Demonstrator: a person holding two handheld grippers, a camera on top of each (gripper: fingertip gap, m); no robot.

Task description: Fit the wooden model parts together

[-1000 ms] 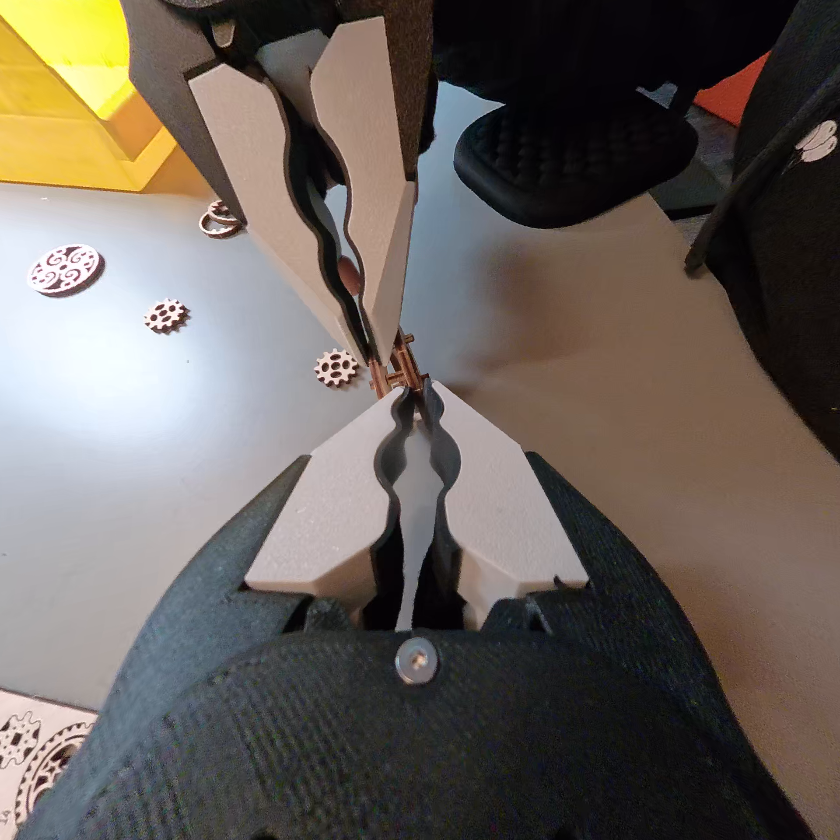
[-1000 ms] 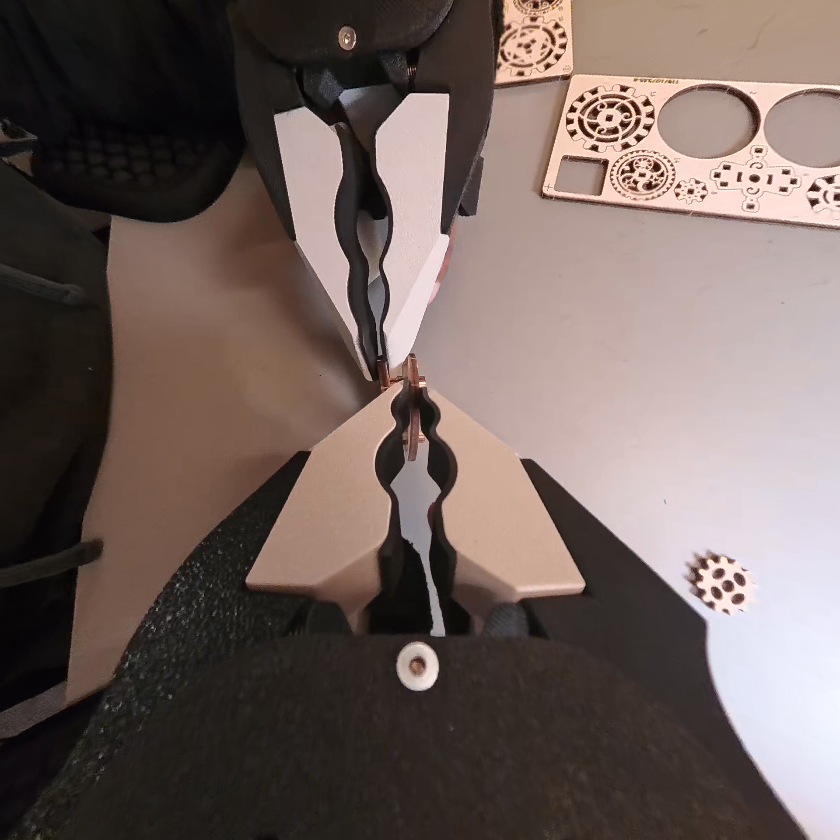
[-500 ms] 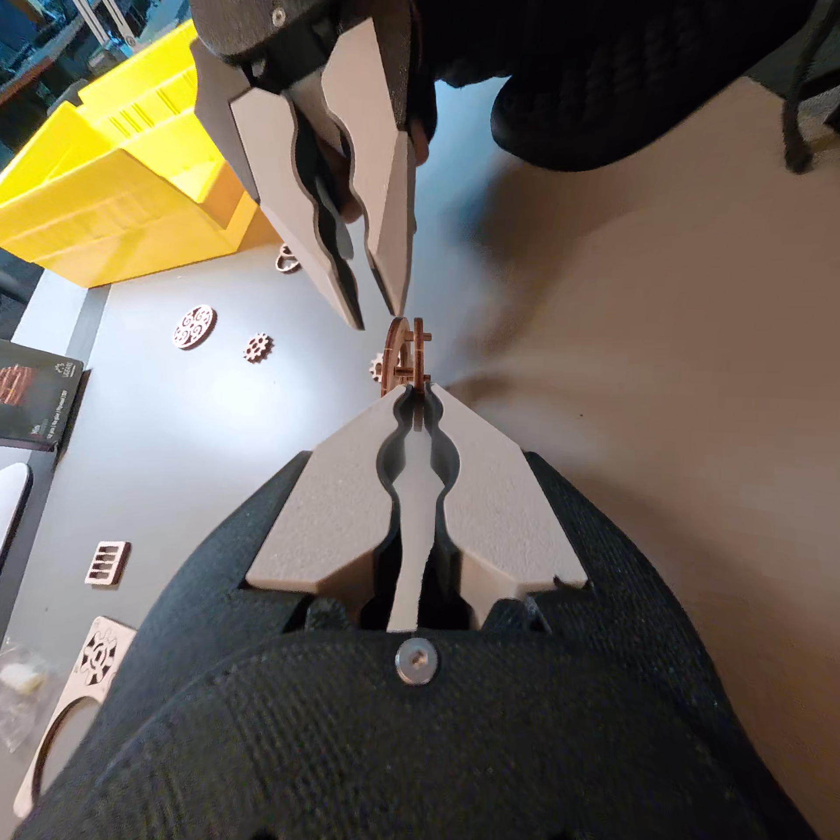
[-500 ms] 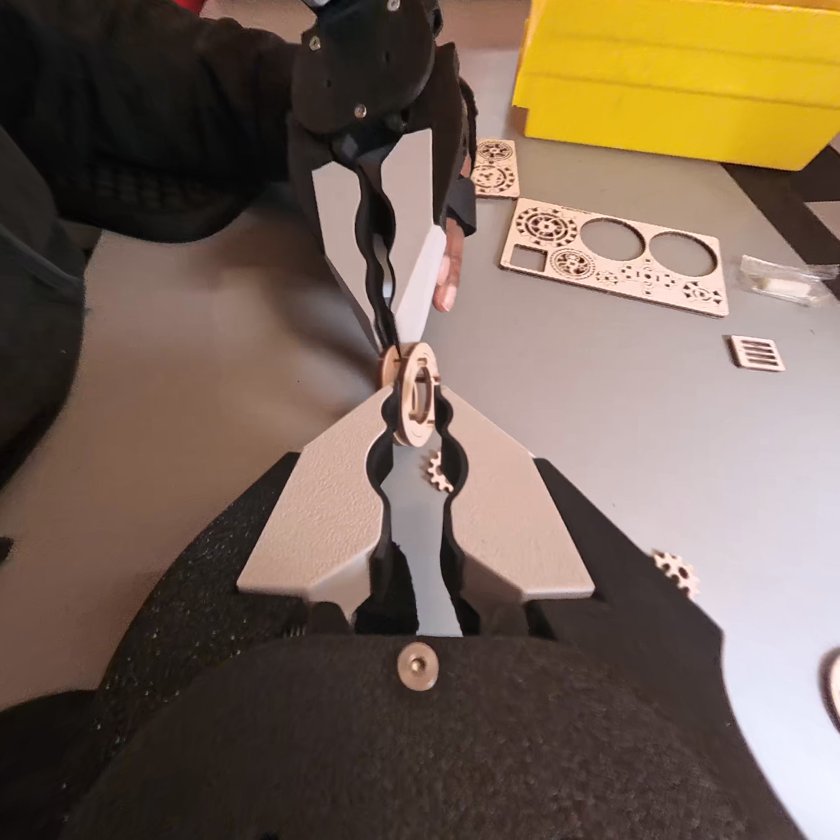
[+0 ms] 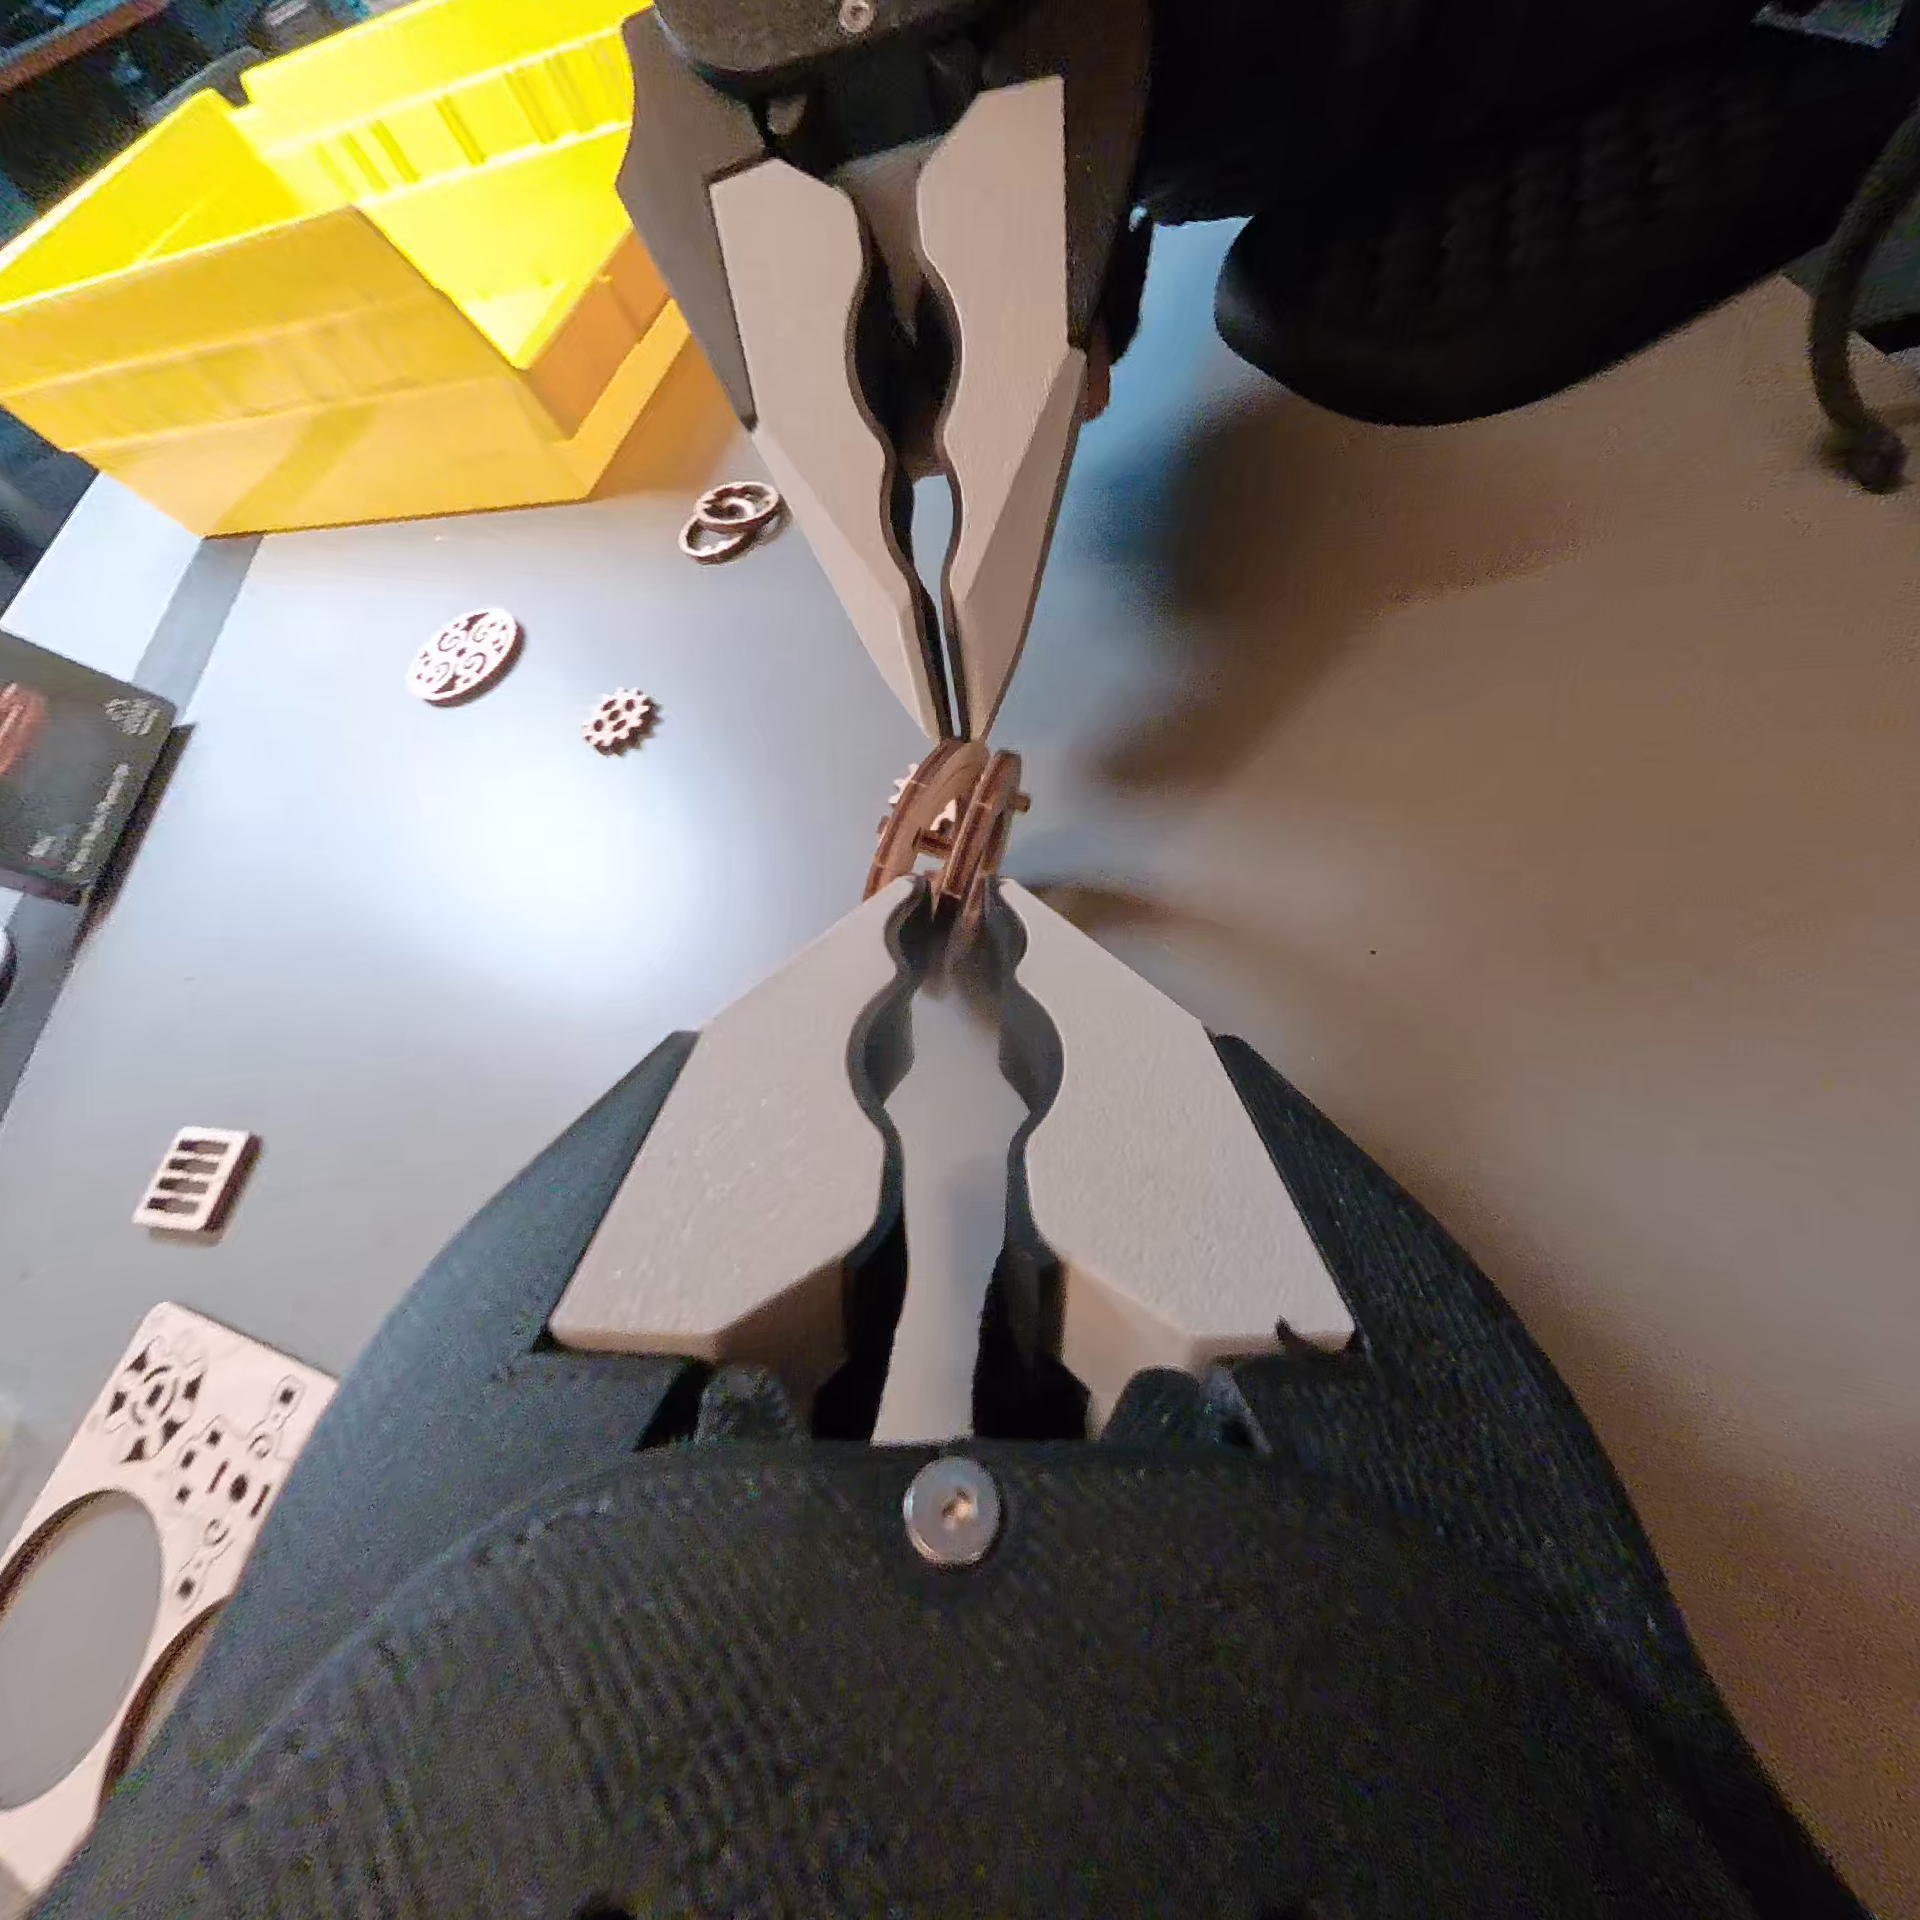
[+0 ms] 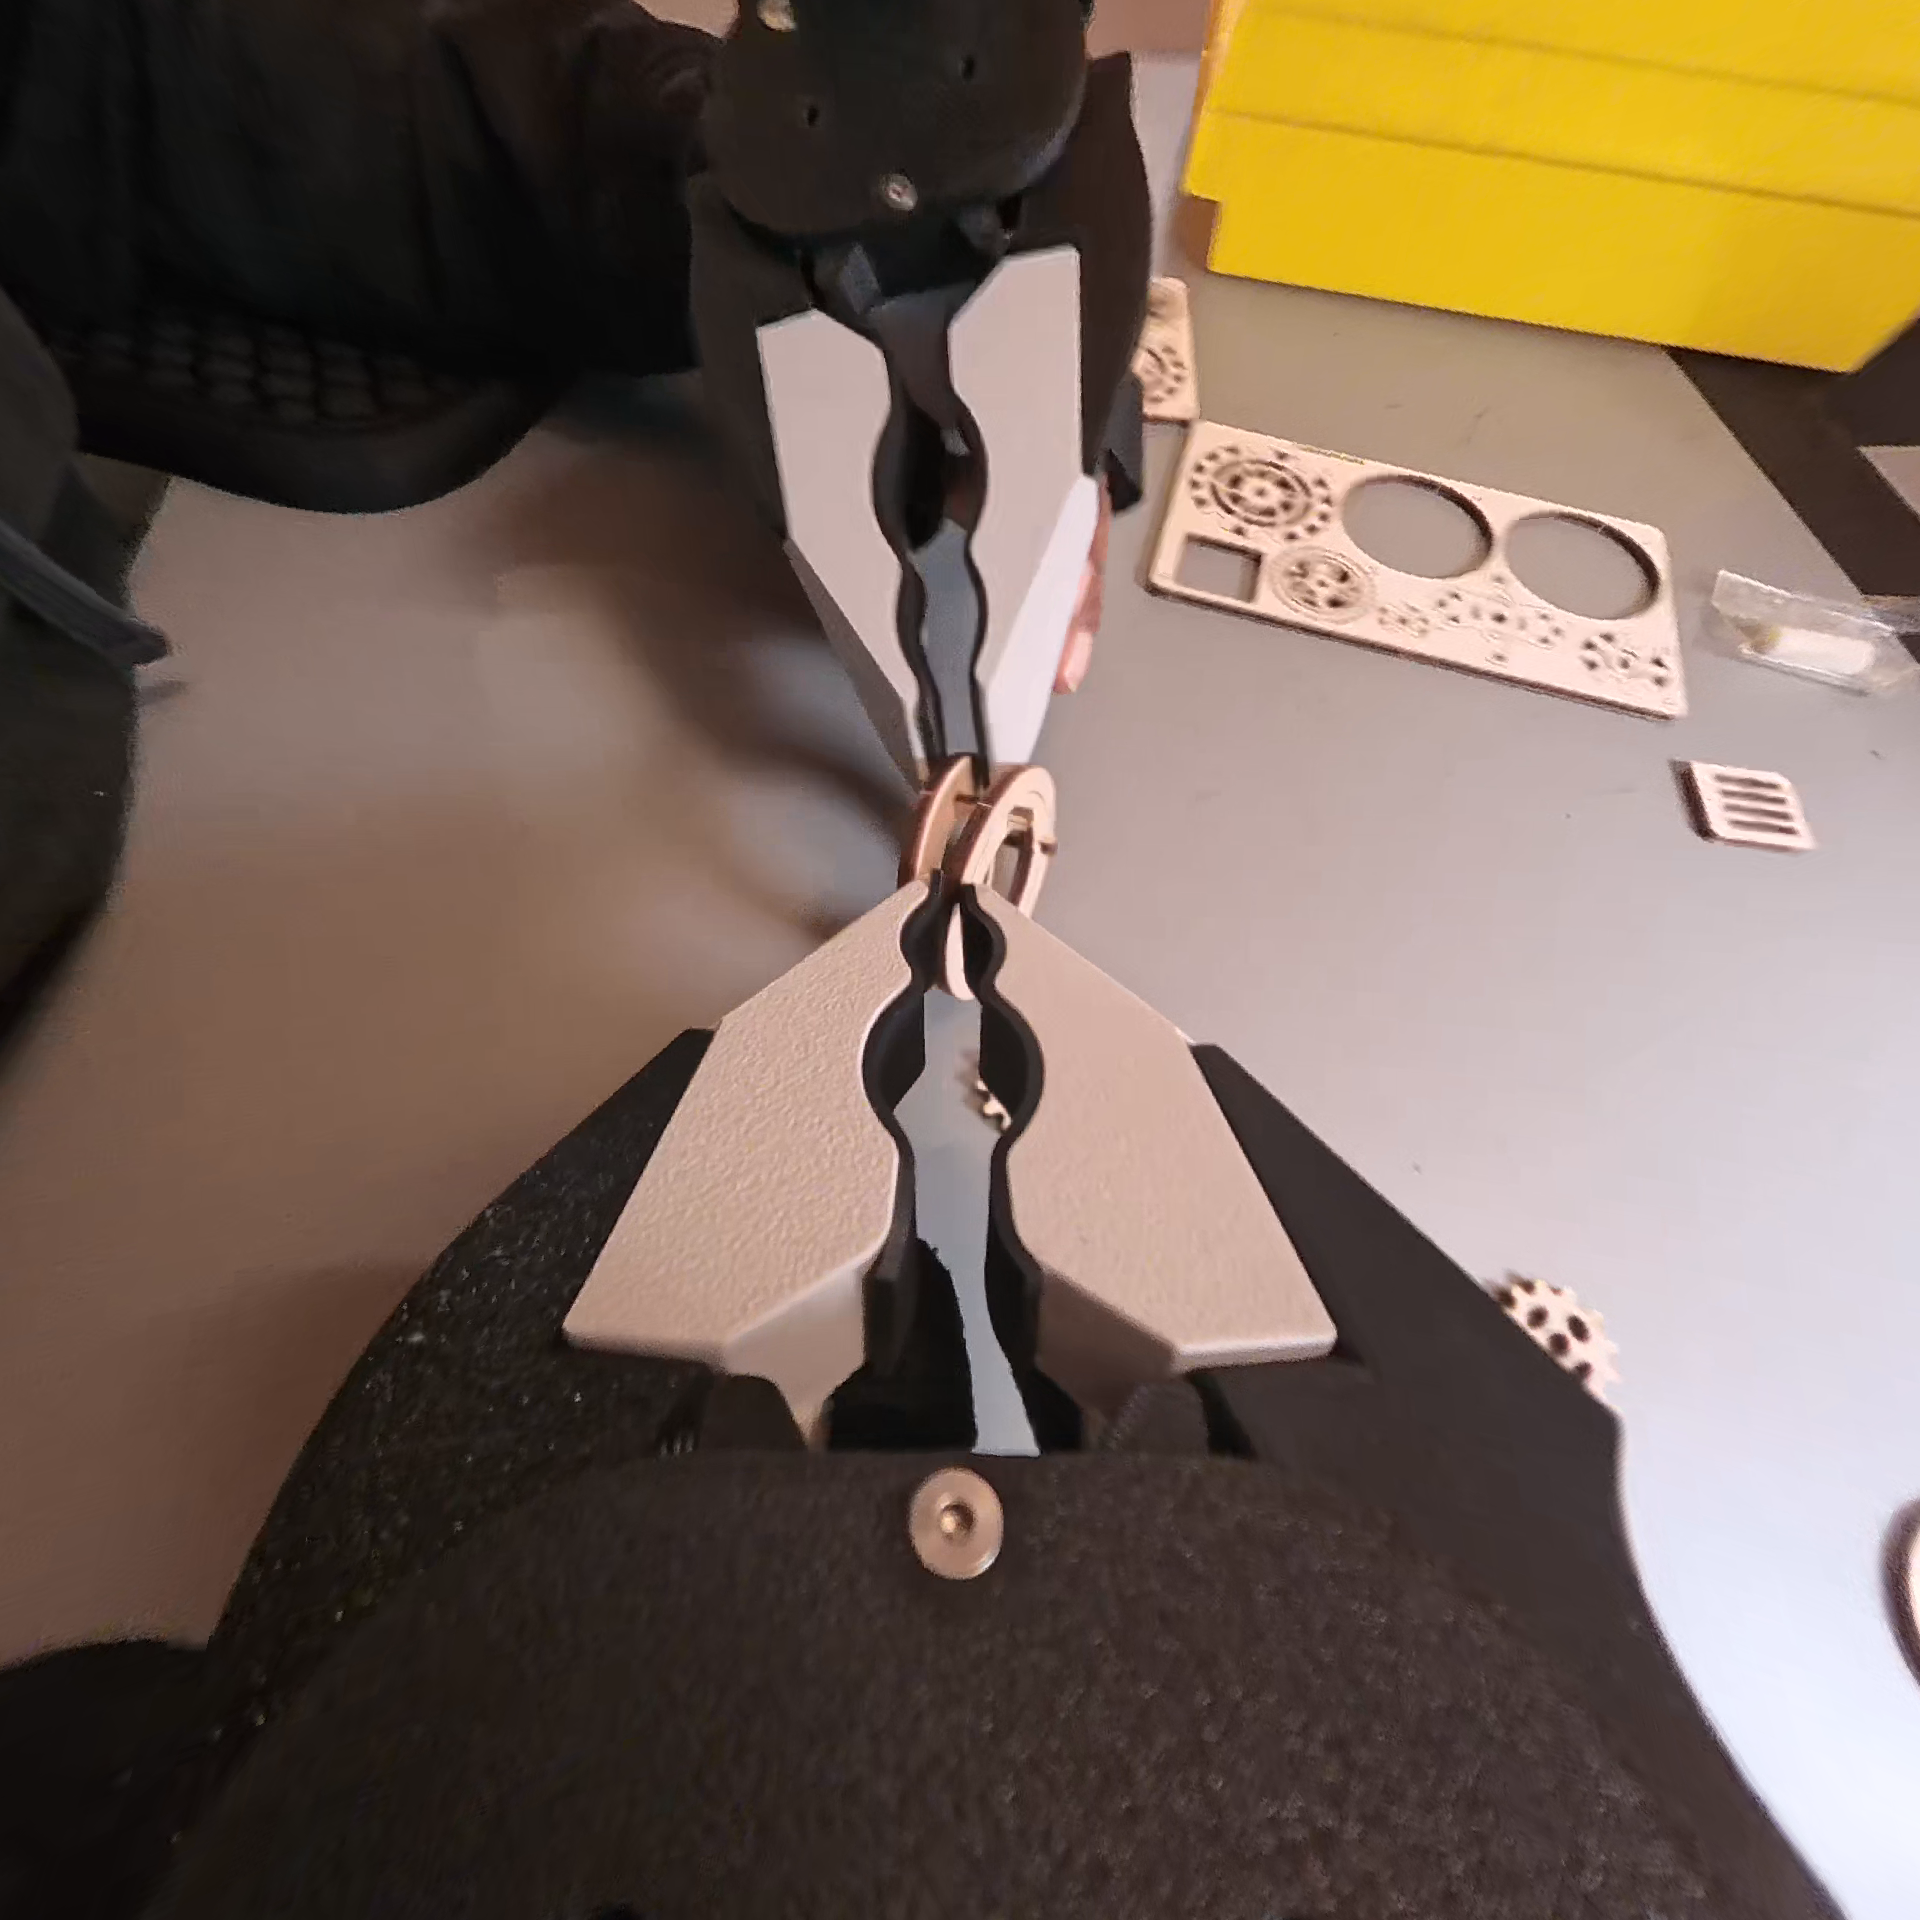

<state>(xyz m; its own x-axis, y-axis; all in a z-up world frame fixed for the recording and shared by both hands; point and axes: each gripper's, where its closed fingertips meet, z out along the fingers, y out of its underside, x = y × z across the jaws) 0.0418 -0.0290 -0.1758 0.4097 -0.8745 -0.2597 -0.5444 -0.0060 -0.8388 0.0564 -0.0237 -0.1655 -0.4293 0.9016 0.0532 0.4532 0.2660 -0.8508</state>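
A small wooden assembly (image 5: 943, 823), two ring discs joined by short pegs, hangs above the grey table (image 5: 416, 935) between both grippers. My left gripper (image 5: 951, 896) is shut on the lower edge of one ring. My right gripper (image 5: 951, 727) comes in from the top of the left wrist view, with its tips pinched on the upper edge. In the right wrist view my right gripper (image 6: 956, 906) is shut on a ring of the assembly (image 6: 992, 844). There my left gripper (image 6: 954, 767) grips the far side.
A yellow bin (image 5: 312, 312) stands at the back, also in the right wrist view (image 6: 1558, 177). Loose parts lie on the table: a small gear (image 5: 620, 720), an ornamented disc (image 5: 464, 657), rings (image 5: 730, 516), a slotted piece (image 6: 1745, 821), a punched sheet (image 6: 1413, 561). A black chair (image 5: 1507, 239) is nearby. Both grippers' tips are roughly 15 cm from the small gear (image 5: 620, 720).
Both grippers have tilted and lifted the assembly, so more of the table and the bin shows. The right gripper's tips, slightly off the rings half a second ago, now pinch them again.
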